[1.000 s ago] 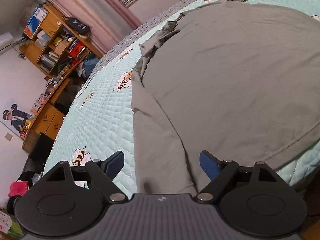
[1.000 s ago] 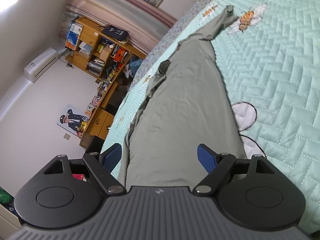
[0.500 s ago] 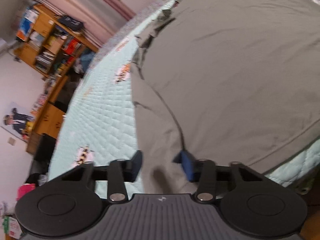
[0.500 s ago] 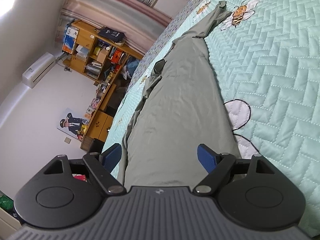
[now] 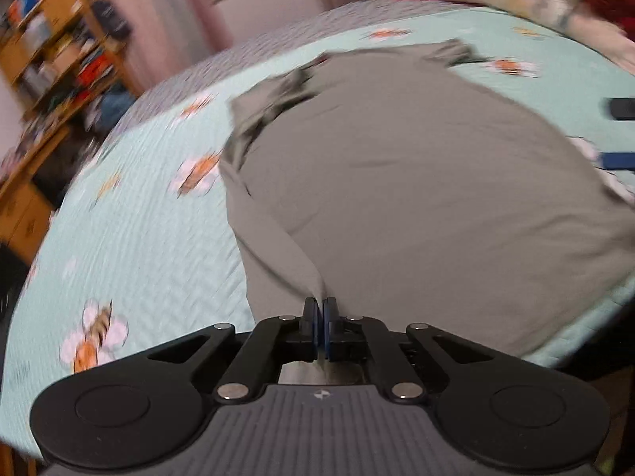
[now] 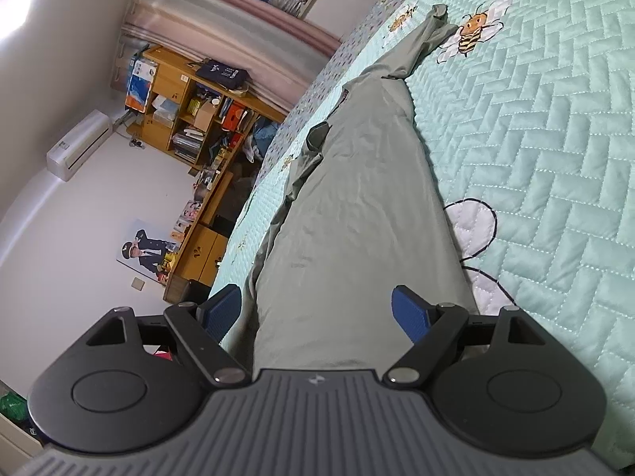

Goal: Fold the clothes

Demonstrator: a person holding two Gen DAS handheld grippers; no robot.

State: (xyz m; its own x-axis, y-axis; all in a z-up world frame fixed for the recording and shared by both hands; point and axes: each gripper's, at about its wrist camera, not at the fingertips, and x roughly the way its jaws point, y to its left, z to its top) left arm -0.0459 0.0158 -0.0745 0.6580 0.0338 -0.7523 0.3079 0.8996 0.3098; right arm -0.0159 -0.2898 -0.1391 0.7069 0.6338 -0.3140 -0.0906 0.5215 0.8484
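Pinching a fold of the grey garment (image 5: pixel 416 182) right at its near hem, the left gripper (image 5: pixel 320 317) has its blue pads pressed flat together with a ridge of cloth rising straight out from between them. The jaws have just been closing, and the fabric is caught in them. From that pinch the garment spreads away forward and to the right across the mint-green quilt (image 5: pixel 131 238), its long axis running from the gripper toward the crumpled collar and sleeves at the far end. The right gripper (image 6: pixel 317 309) sits with its jaws wide and nothing pressed between them, the garment's near edge lying between and under its pads (so it is placed to take the other corner). In its view the garment (image 6: pixel 357 218) runs lengthwise away up the bed. Any fold would likely carry the near hem forward along that axis. The cloth looks thin, matte and soft, creasing easily; the quilt is stitched in a herringbone pattern with embroidered bees (image 6: pixel 474 29).
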